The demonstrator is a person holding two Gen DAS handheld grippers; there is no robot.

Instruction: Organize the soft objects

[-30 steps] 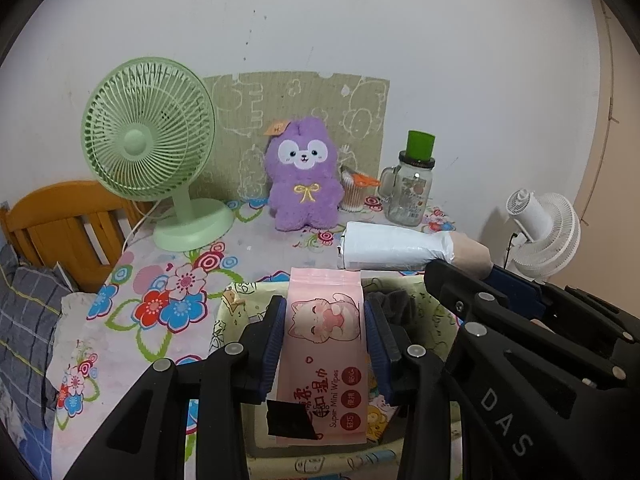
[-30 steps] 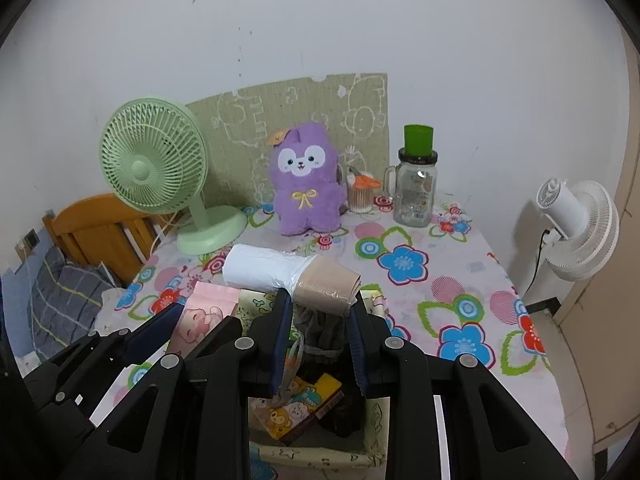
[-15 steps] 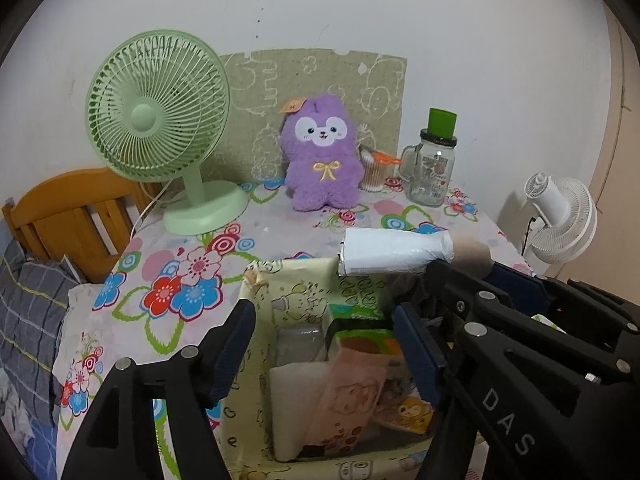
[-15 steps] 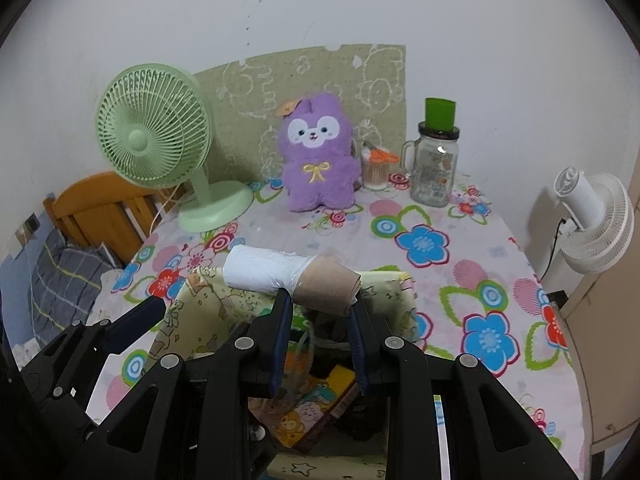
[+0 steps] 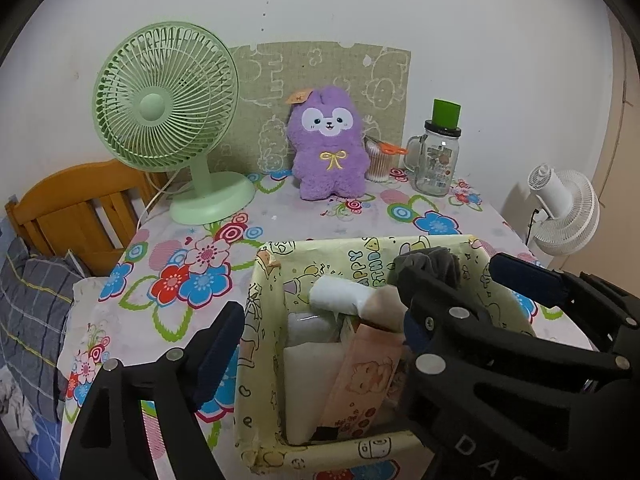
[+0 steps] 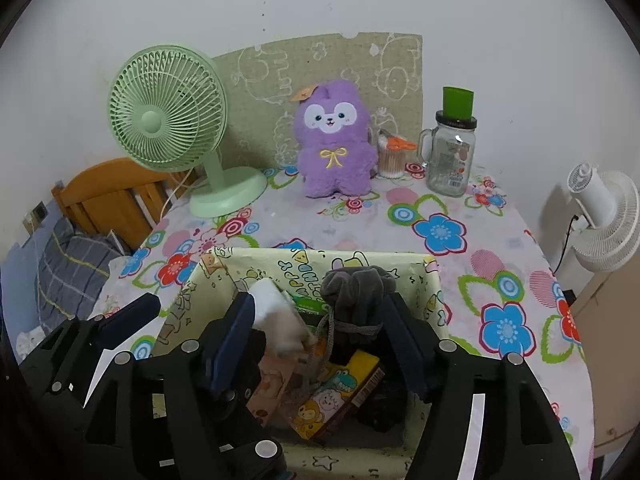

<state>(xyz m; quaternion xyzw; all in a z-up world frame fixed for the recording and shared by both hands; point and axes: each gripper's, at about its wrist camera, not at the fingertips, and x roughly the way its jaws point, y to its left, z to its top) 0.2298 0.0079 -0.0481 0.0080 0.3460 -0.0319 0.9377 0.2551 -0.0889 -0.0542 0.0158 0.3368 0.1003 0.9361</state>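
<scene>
Landmark: a yellow cartoon-print storage box on a flowered tablecloth; every place below is given from it.
Left of the box: left gripper, fingers spread wide and holding nothing, one finger outside the box's left wall.
Inside the box, left part: a pink wet-wipes pack standing on end beside white packets.
Inside, middle: a white-and-beige rolled cloth lying across the contents, touching the right gripper's left pad.
Inside, right part: a grey drawstring pouch and a cartoon-animal carton.
Over the box: right gripper, fingers wide apart — clamped on nothing.
Behind the box: a green desk fan, a purple plush toy, a glass mug-jar with green lid.
Step in hand: judged to be the release of the roll into the box.
Next move: probably lifting both grippers clear — the plush looks like the next soft item to fetch.
Left view only: the roll's full length, the white packets.
Right view only: the pouch's cord, the carton.
</scene>
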